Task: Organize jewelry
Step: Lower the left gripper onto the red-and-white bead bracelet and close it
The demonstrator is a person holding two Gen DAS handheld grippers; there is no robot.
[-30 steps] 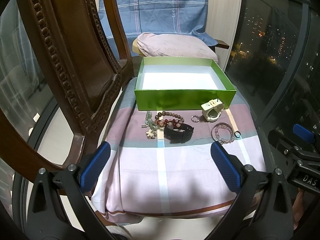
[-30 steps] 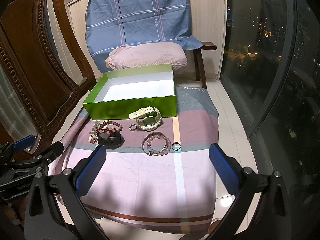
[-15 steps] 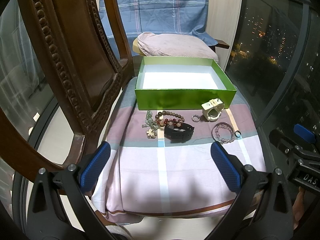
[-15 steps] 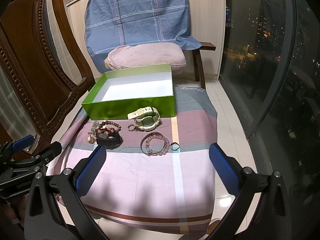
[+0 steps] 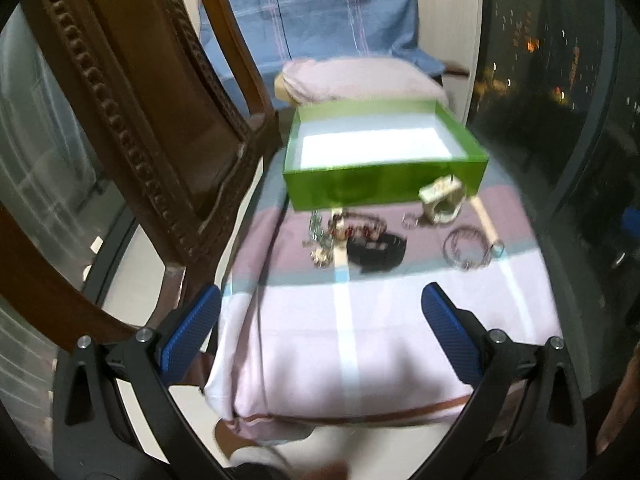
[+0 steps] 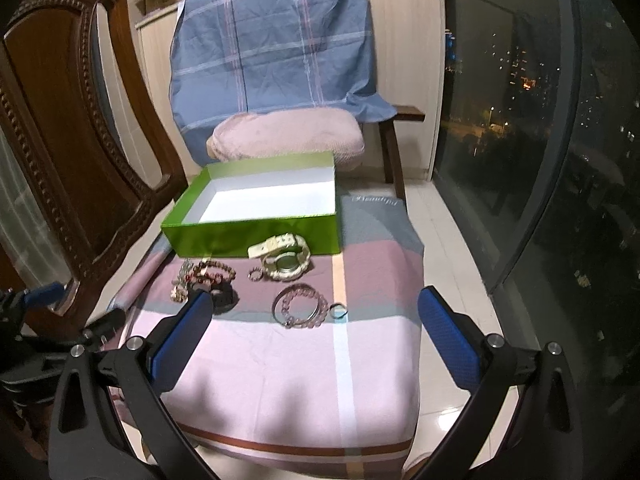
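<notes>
Striped cloth [image 6: 280, 360] with a green box [image 6: 256, 236] at its far edge, jewelry in front.
Left gripper [image 5: 320, 328] and right gripper [image 6: 312, 328] both hover at the near edge, jaws wide, holding nothing.

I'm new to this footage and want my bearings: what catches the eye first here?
The bright green box, open with a bare white inside, sits at the far end of the striped cloth. In front of it lies a row of jewelry: a cream watch, a black watch and a pink bead bracelet. Both grippers, left and right, hang open nearby, holding nothing.
</notes>
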